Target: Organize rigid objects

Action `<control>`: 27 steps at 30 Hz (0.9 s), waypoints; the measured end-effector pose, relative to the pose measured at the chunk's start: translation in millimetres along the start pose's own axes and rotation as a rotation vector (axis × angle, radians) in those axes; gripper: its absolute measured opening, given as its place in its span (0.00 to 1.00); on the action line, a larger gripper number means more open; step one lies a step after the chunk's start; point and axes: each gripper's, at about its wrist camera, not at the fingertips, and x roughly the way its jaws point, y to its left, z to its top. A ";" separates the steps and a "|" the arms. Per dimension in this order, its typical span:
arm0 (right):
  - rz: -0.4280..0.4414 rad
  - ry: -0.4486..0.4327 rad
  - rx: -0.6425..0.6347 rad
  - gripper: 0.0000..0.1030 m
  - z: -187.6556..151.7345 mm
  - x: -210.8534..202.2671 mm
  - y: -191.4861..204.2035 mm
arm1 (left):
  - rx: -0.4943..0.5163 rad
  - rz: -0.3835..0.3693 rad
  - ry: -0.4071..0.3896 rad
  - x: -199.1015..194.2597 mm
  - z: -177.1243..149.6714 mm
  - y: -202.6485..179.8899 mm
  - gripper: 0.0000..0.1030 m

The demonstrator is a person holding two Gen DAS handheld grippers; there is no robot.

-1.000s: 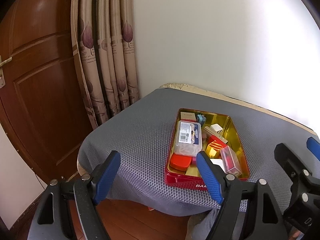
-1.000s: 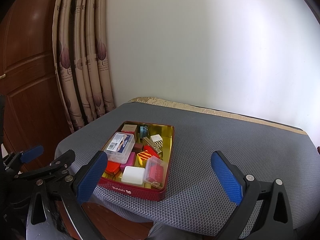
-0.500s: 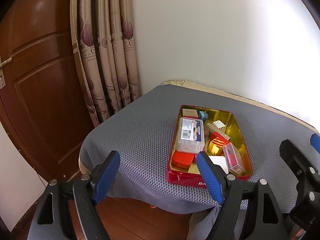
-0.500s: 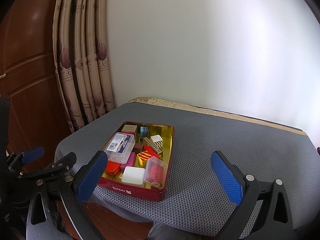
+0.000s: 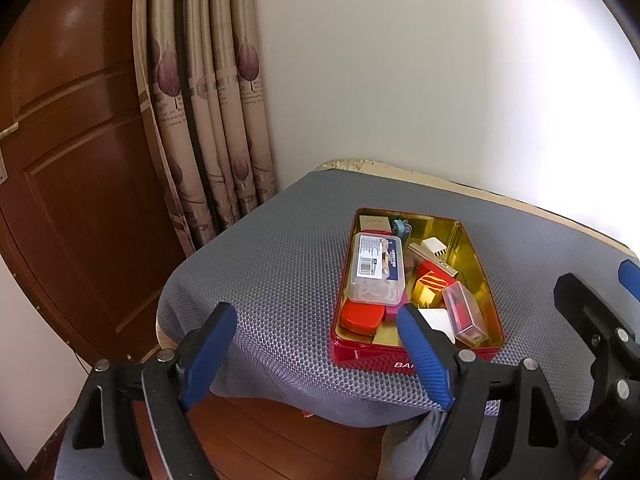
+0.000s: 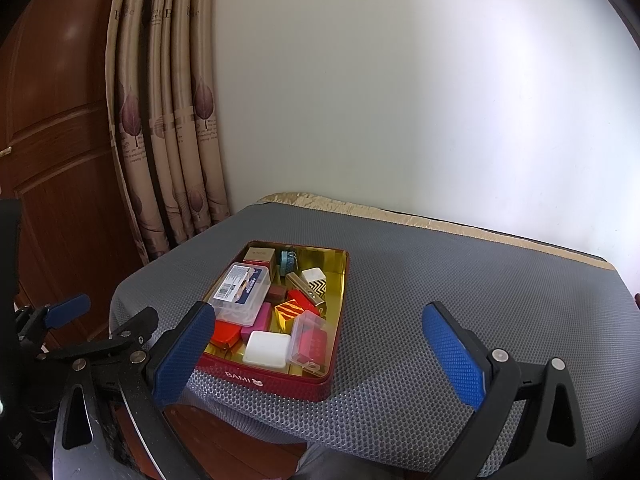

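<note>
We see the red tin [image 6: 276, 380] near the front edge of the grey surface [image 6: 440, 288], crammed; our left claw [image 5: 316, 354], empty, is opening and hides its near corner. Our right claw [image 6: 320, 354] gapes wide, empty. Lower items stay buried under the clear box [image 6: 240, 294].

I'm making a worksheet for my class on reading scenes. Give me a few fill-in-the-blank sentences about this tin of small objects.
1. All the small objects lie inside the ___ tin with a gold interior.
2. The clear labelled case rests partly on top of a flat ___ box.
3. The tin stands on a ___ mesh cover.
4. The right gripper holds ___.

Missing words: red; red; grey; nothing
</note>
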 end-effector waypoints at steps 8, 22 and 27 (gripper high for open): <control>0.000 0.001 0.000 1.00 0.5 1.4 -0.3 | -0.018 0.007 -0.085 -9.4 -0.2 3.4 0.84; 0.010 -0.002 -0.001 1.00 3.2 1.0 -0.5 | -0.039 -0.001 -0.085 -11.3 2.0 7.0 0.84; 0.009 -0.008 0.004 1.00 3.6 0.0 -0.3 | -0.042 -0.006 -0.055 -6.8 2.2 8.5 0.84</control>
